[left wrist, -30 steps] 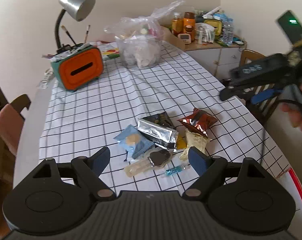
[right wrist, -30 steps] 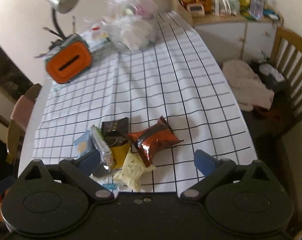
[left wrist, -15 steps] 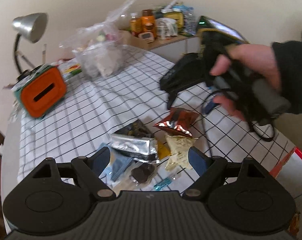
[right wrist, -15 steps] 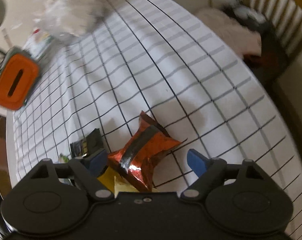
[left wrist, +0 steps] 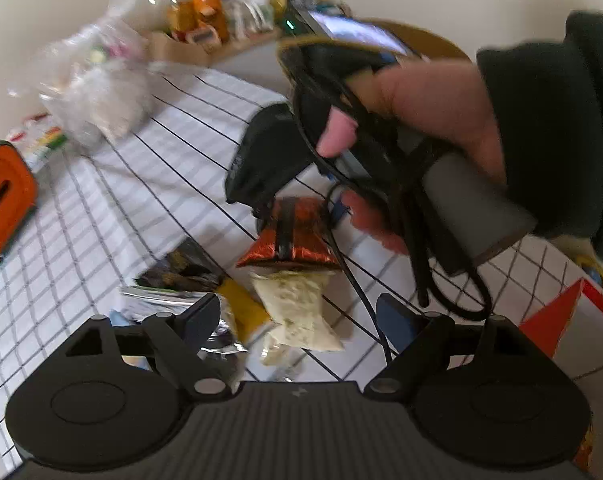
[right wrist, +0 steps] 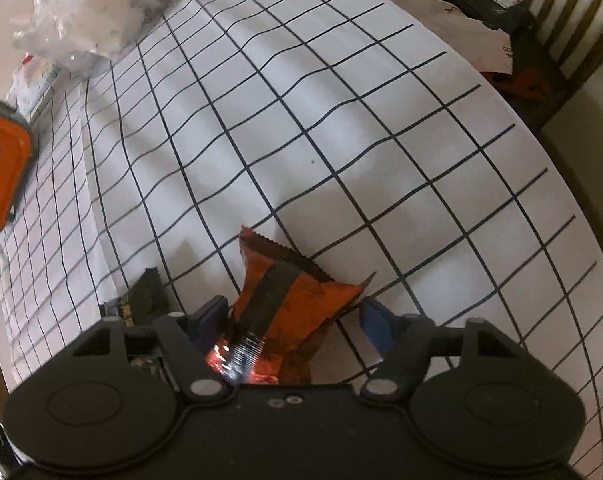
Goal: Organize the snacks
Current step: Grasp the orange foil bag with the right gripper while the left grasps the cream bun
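Observation:
A pile of snack packets lies on the checked tablecloth [right wrist: 341,120]. My right gripper [right wrist: 293,308] points down over the orange foil packet [right wrist: 293,300], which lies between its blue pads. The jaws are closing and a thin gap still shows at the right pad. In the left wrist view the same packet [left wrist: 289,236] shows under that gripper, held by a person's hand [left wrist: 441,100]. My left gripper [left wrist: 297,308] hangs open above a pale yellow packet [left wrist: 297,312], gripping nothing. A silver packet [left wrist: 173,300], a dark packet [left wrist: 181,272] and a yellow one [left wrist: 241,312] lie beside it.
An orange-fronted box [left wrist: 1,204] stands at the far left. A clear plastic bag [left wrist: 97,92] sits at the back of the table. Bottles crowd a side cabinet [left wrist: 205,4]. A red and white box [left wrist: 573,320] lies at the right edge, and a wooden chair [right wrist: 541,20] stands beyond the table.
My right gripper has dropped onto the orange packet and its jaws have narrowed around it. My left gripper has moved down and closer to the pile, rolling; the lamp has left its view.

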{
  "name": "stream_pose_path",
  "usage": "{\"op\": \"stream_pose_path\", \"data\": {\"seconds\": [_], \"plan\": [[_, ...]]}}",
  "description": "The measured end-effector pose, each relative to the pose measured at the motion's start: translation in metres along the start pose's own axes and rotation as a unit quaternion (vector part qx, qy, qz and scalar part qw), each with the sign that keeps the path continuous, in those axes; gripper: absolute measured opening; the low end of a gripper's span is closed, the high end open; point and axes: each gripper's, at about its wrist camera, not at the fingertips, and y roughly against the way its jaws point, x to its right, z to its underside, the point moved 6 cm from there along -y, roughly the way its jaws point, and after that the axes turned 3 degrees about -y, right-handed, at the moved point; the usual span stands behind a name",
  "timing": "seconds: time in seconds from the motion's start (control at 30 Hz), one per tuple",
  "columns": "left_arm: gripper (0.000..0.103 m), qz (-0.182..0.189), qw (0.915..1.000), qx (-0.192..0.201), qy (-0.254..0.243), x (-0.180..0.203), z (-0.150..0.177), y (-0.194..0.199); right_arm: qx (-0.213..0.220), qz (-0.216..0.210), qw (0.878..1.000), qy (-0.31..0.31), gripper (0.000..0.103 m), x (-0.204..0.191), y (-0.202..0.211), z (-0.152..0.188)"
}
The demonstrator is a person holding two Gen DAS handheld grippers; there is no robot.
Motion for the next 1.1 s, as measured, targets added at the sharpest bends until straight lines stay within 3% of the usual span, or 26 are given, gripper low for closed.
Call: {"op": "stream_pose_path", "data": {"seconds": [0.17, 0.33, 0.63, 0.9, 1.1], "plan": [[0.085, 0.024, 0.9987, -0.028, 0.034, -0.008, -0.001, -0.018, -0.007, -0.013, 0.999, 0.042, 0.049, 0.001, -0.002, -0.001], [0.083, 0.035, 0.9960, -0.052, 0.064, -0.018, -0.005, -0.038, -0.001, -0.019, 0.997, 0.075, 0.046, 0.013, 0.007, -0.004], [0.045, -0.003, 0.9936, -0.108, 0.032, -0.007, 0.006, -0.072, 0.006, -0.033, 0.996, 0.084, 0.045, 0.042, 0.031, -0.002], [0.028, -0.005, 0.9936, -0.097, 0.059, -0.011, 0.008, -0.070, 0.013, -0.045, 0.994, 0.095, 0.045, 0.056, 0.052, 0.009], [0.028, -0.019, 0.9922, -0.080, 0.094, -0.019, 0.004, -0.054, 0.027, -0.062, 0.992, 0.108, 0.045, 0.059, 0.081, 0.016]]}}
